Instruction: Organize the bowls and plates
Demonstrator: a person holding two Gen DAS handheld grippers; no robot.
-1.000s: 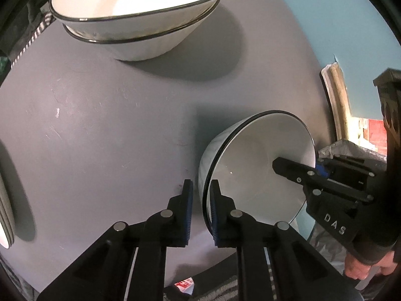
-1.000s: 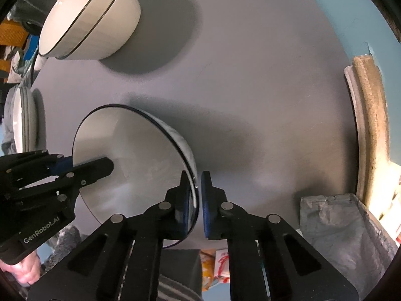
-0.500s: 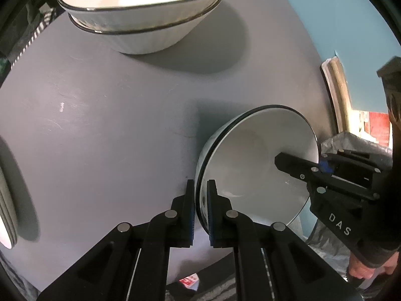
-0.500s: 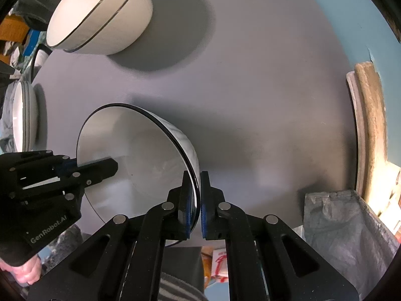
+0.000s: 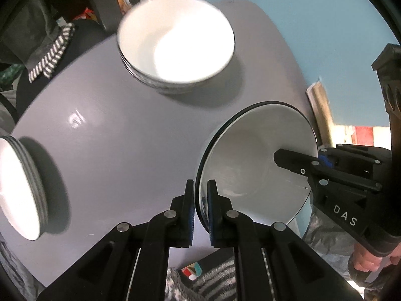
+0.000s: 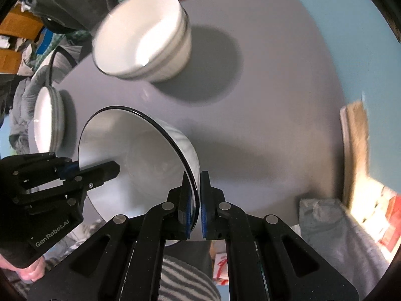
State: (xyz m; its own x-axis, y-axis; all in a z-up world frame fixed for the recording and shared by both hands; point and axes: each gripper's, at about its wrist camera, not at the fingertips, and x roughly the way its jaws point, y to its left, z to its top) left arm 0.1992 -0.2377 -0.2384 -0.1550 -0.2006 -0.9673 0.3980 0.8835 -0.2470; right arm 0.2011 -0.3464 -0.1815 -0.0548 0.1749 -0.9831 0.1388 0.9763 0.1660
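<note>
Held bowl [image 5: 255, 165]: white, black-rimmed, raised clear of the grey round table [image 5: 120, 150] and gripped from two opposite sides. The left gripper [image 5: 200, 208] is clamped on the near-left part of the rim, one pad inside the wall and one outside. The right gripper [image 6: 194, 200] is clamped likewise on the opposite rim; in the left wrist view it shows at the right [image 5: 295, 161], one finger reaching into the bowl. The bowl is tilted: in the left view its mouth faces right and toward the camera; in the right view [image 6: 140, 155] its mouth faces left. The axis through its mouth lies roughly along the line between the two grippers.

Plate stack [image 5: 20, 190]: white, dark-edged, near the table's left edge, well apart from the held bowl.

Bowl stack [image 5: 175, 42]: nested white bowls, upright, mouths up, on the far side of the table; blurred in both views.

Surround: blue wall [image 5: 313, 20] beyond the table.
</note>
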